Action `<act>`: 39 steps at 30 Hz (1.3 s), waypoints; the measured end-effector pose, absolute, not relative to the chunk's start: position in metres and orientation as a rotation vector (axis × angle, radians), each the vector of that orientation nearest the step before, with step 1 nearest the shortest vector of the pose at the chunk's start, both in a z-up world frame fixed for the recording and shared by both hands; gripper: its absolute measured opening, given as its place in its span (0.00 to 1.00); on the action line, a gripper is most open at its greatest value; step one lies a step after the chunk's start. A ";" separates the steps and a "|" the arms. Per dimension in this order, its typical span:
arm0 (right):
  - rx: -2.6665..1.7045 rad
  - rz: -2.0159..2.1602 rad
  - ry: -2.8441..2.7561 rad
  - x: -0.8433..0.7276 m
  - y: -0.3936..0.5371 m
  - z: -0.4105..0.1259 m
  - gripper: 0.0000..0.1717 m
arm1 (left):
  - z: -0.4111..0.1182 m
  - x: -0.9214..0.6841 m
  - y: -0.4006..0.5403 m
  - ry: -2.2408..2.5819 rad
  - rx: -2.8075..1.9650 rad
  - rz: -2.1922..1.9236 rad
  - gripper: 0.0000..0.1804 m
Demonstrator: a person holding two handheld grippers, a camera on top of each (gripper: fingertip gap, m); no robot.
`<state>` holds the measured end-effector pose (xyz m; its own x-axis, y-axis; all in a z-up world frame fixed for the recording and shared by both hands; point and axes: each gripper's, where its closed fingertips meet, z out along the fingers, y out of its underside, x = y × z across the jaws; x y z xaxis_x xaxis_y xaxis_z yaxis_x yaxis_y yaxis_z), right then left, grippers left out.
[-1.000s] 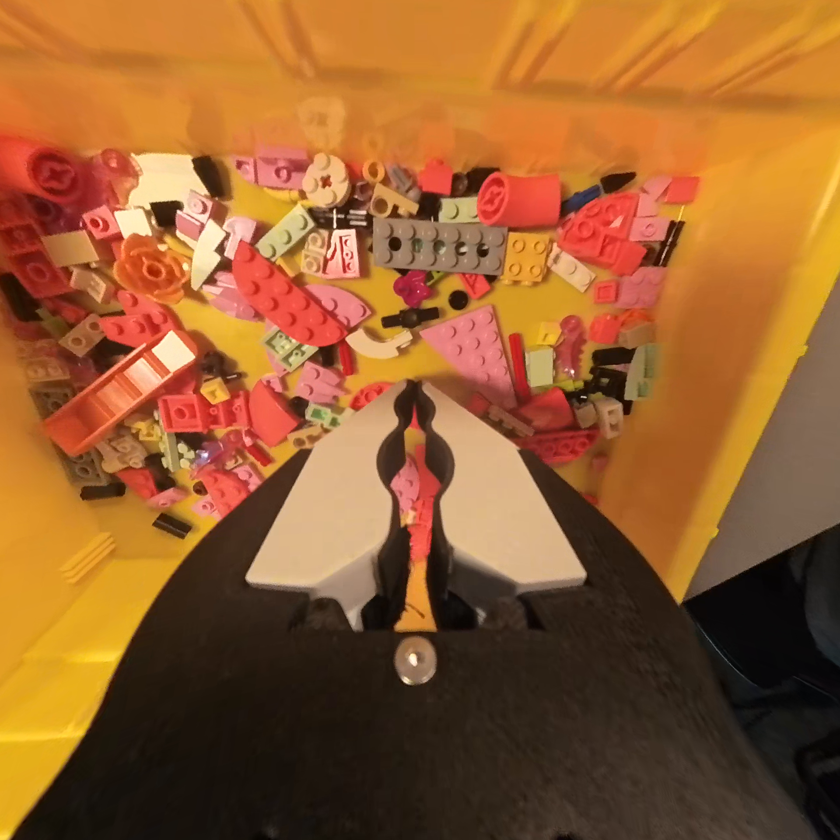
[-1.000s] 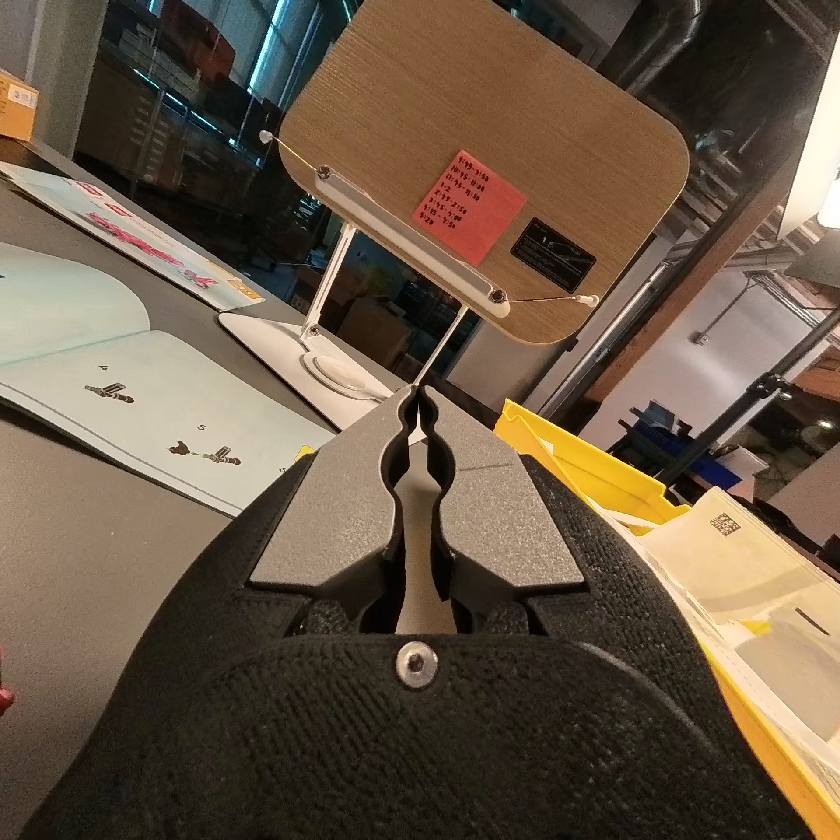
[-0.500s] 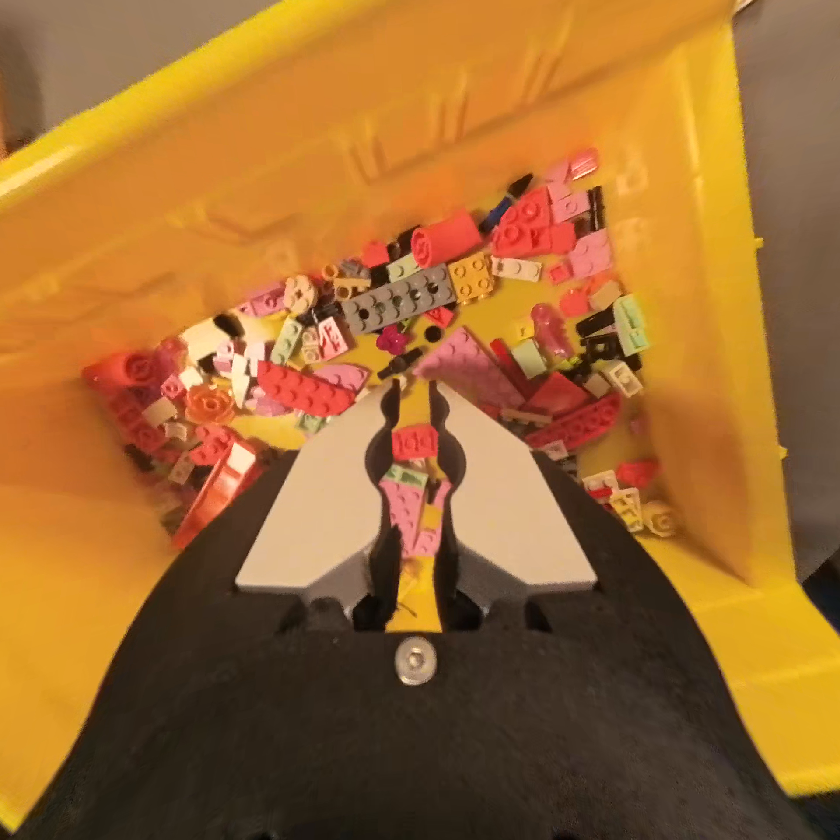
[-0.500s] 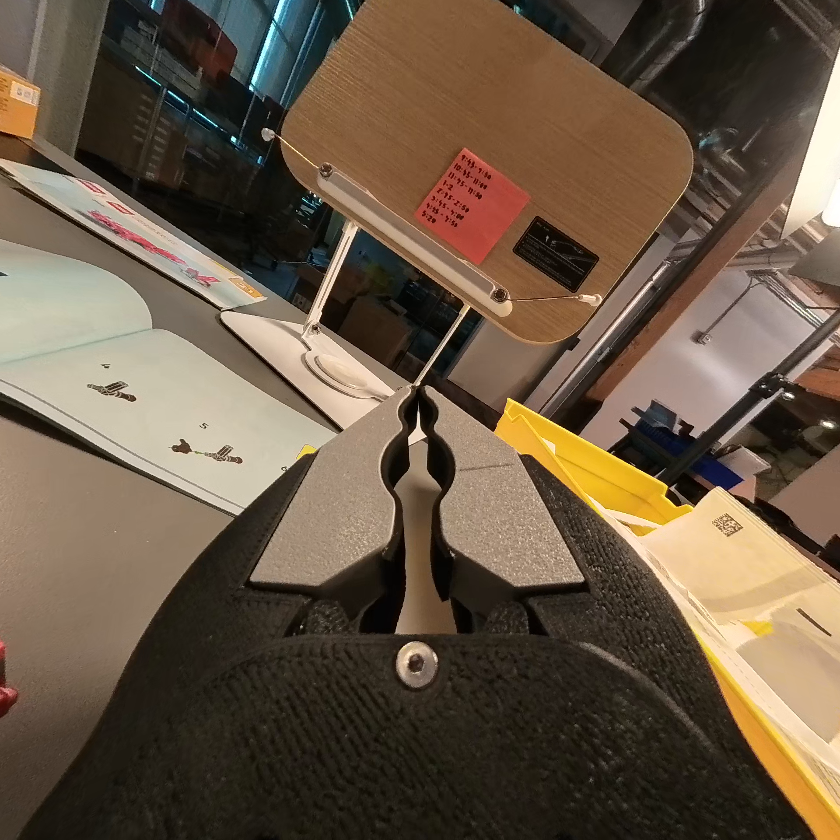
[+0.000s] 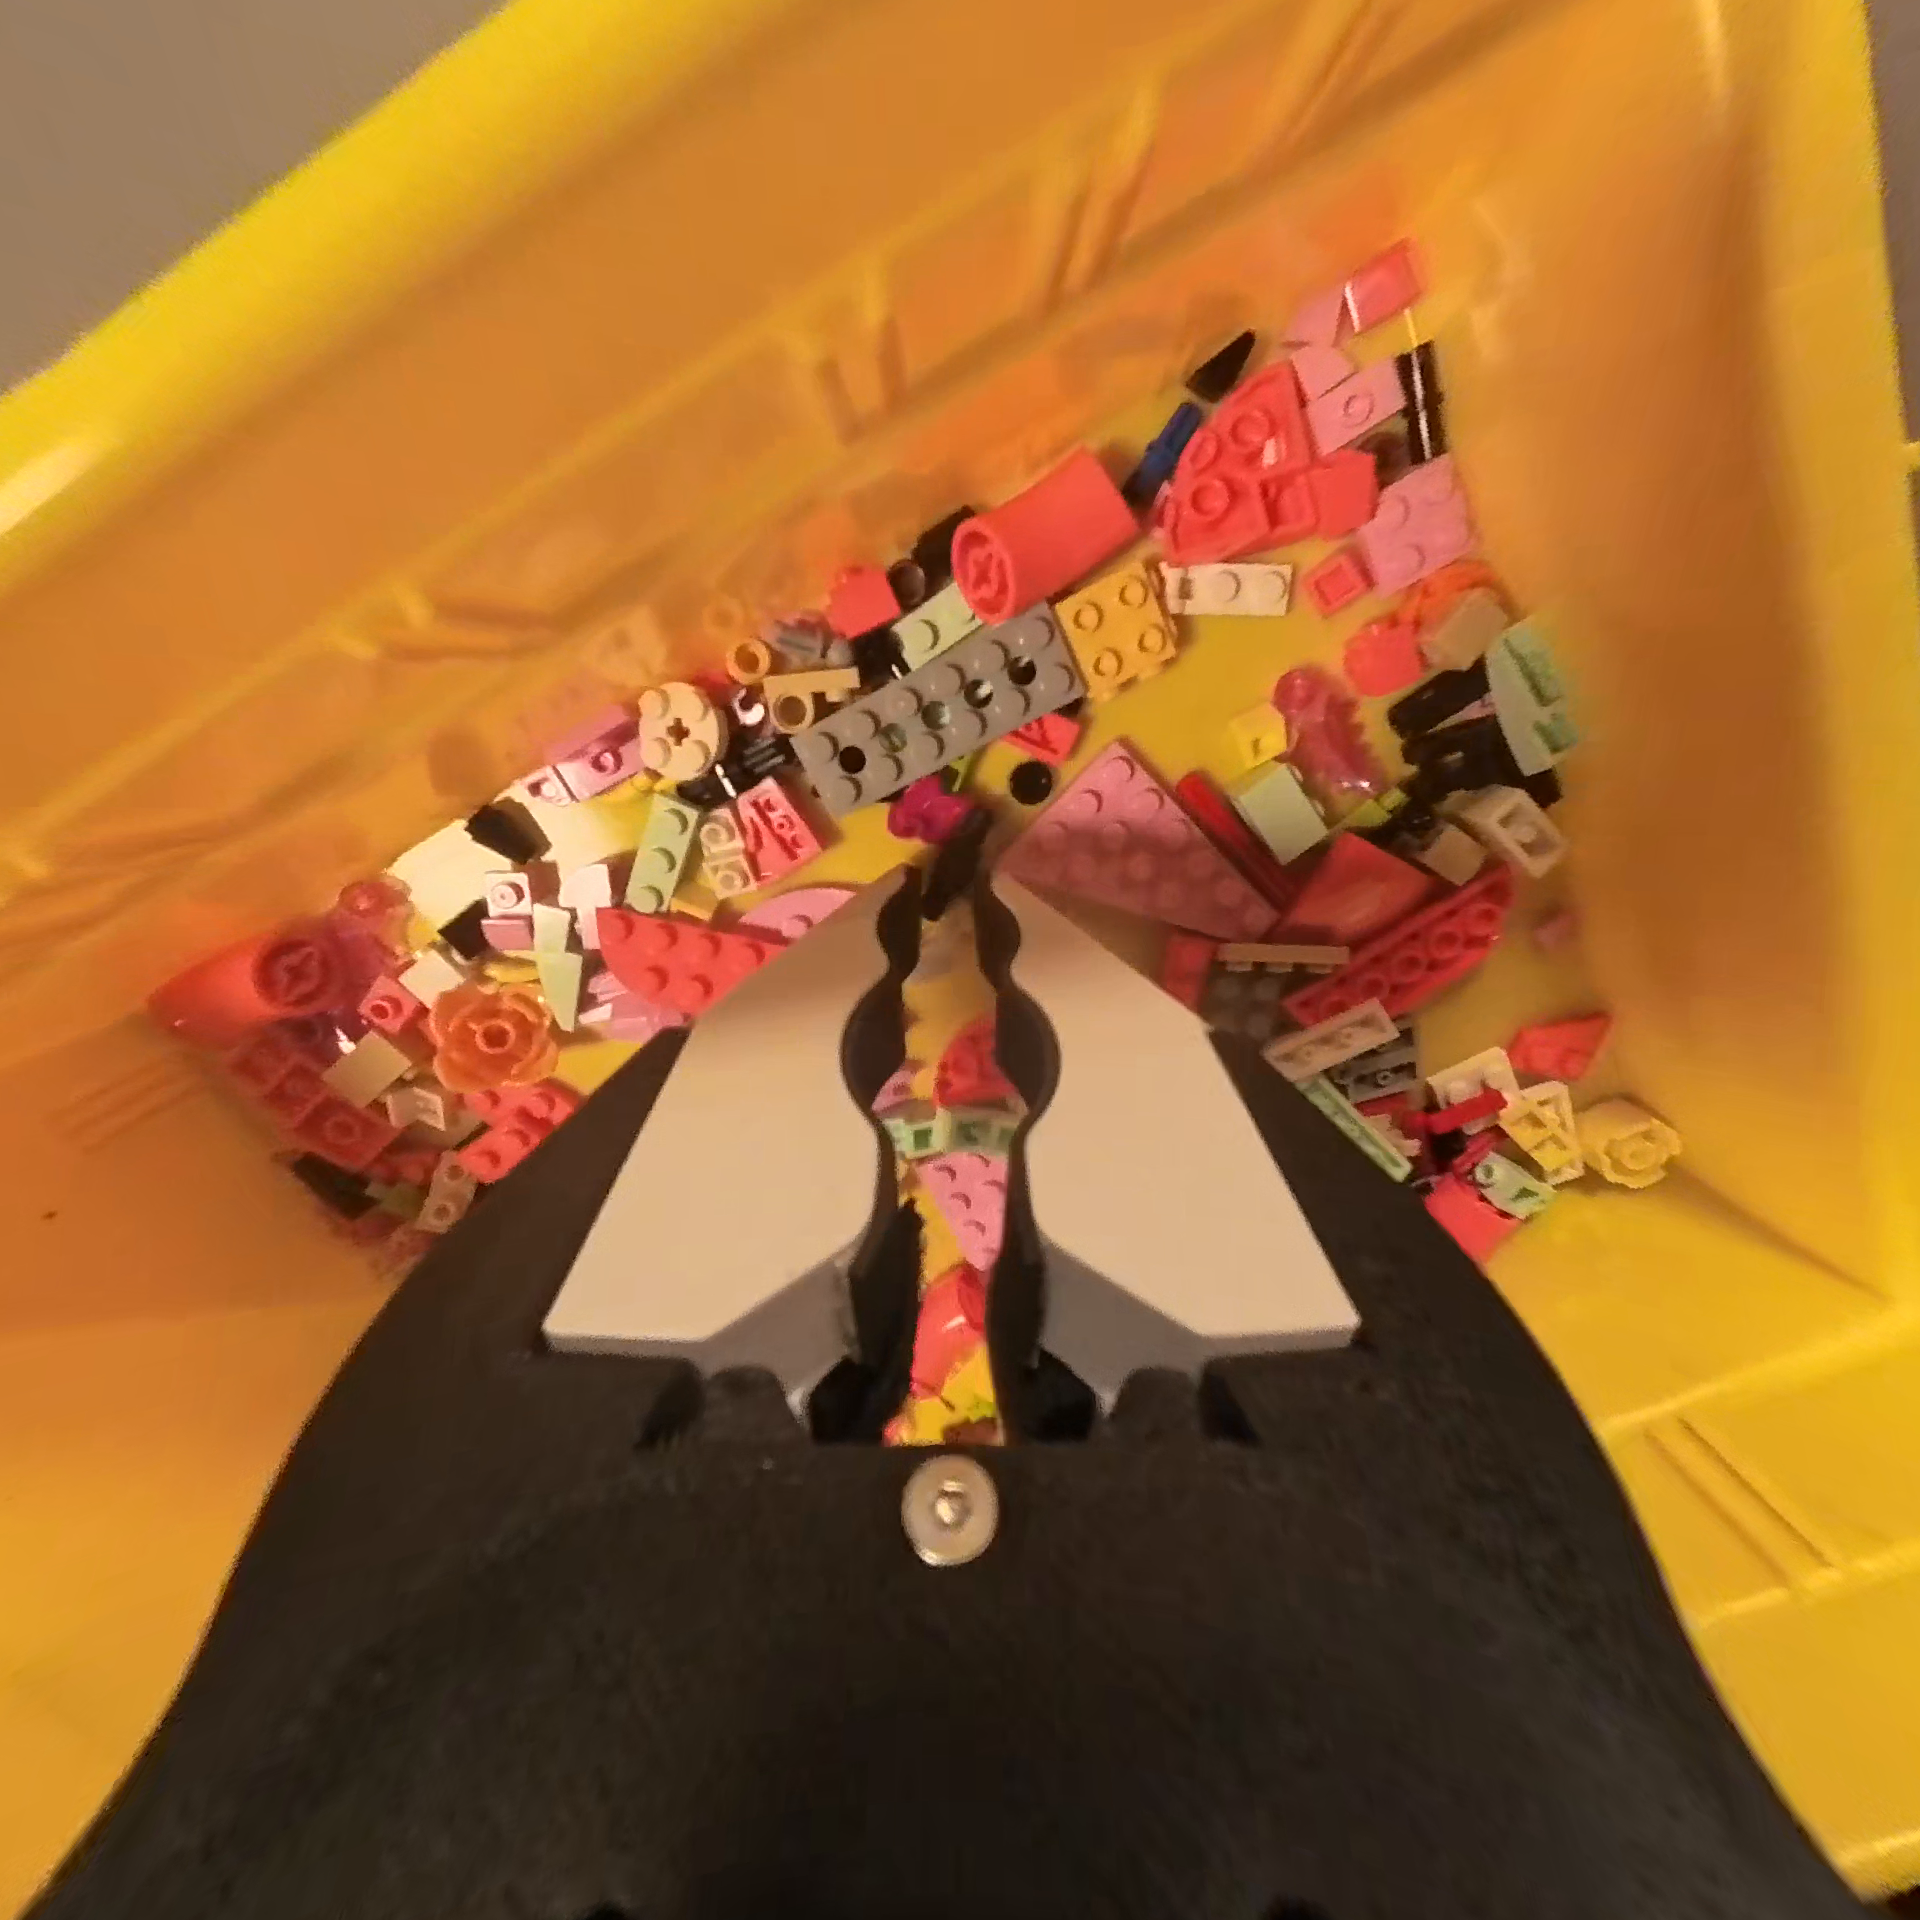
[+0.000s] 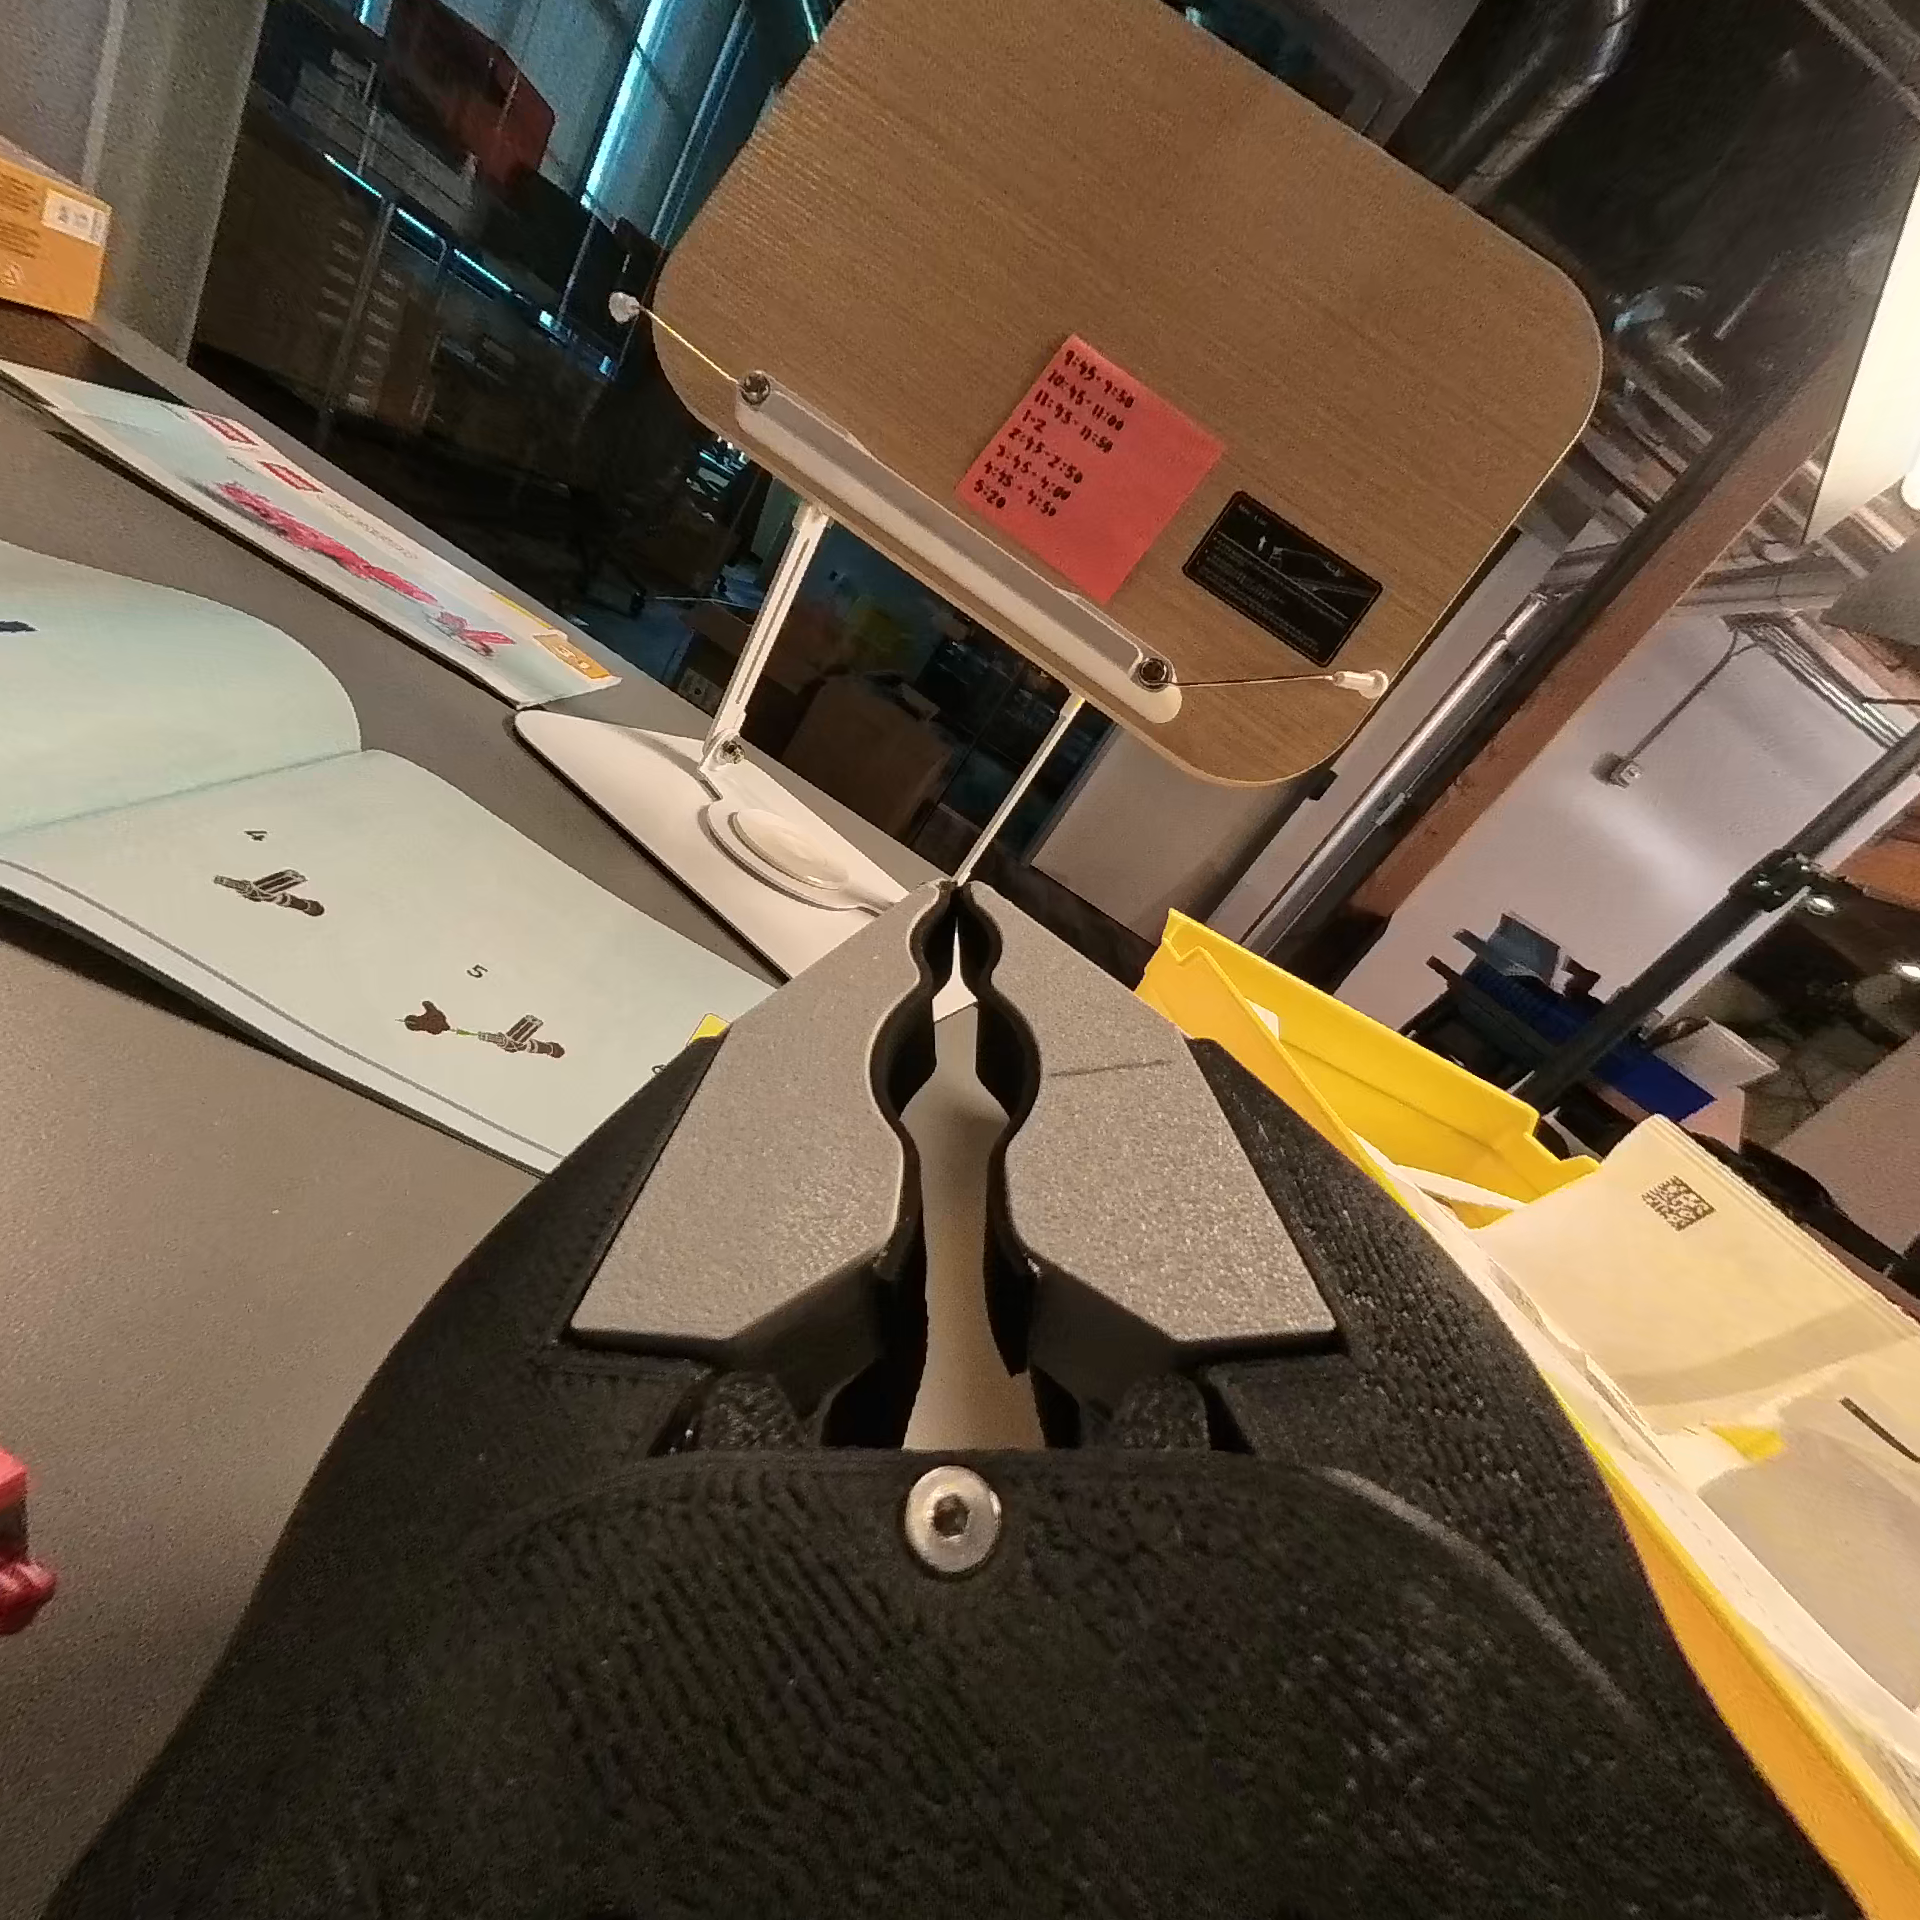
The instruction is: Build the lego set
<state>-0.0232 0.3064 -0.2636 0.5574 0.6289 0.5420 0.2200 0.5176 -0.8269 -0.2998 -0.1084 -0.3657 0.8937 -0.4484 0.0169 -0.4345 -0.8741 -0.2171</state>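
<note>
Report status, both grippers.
Left gripper over the yellow bin, fingertips around a black pin. Right gripper shut, empty, above the table.

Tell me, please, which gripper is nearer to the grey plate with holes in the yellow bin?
Left. The left gripper reaches into the bin just below the grey plate. The right gripper is outside any bin, above the dark table.

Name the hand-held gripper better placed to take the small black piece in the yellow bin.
Left. The left hand-held gripper is inside the yellow bin, with the small black piece at its fingertips. The right hand-held gripper is shut over the table, facing a wooden stand.
</note>
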 end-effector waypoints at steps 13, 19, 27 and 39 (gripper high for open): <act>-1.041 0.310 -0.965 -0.022 0.308 -0.262 0.00 | -0.318 -0.294 -0.085 0.747 -2.614 0.034 0.04; -1.039 0.313 -0.960 -0.022 0.307 -0.261 0.00 | -0.221 -0.247 -0.010 0.742 -2.308 0.014 0.04; -1.033 0.326 -0.956 -0.021 0.307 -0.260 0.00 | -0.275 -0.147 0.053 1.108 -2.465 -0.208 0.04; -1.037 0.349 -0.943 -0.019 0.307 -0.258 0.00 | -0.367 -0.111 0.093 1.429 -2.656 -0.109 0.04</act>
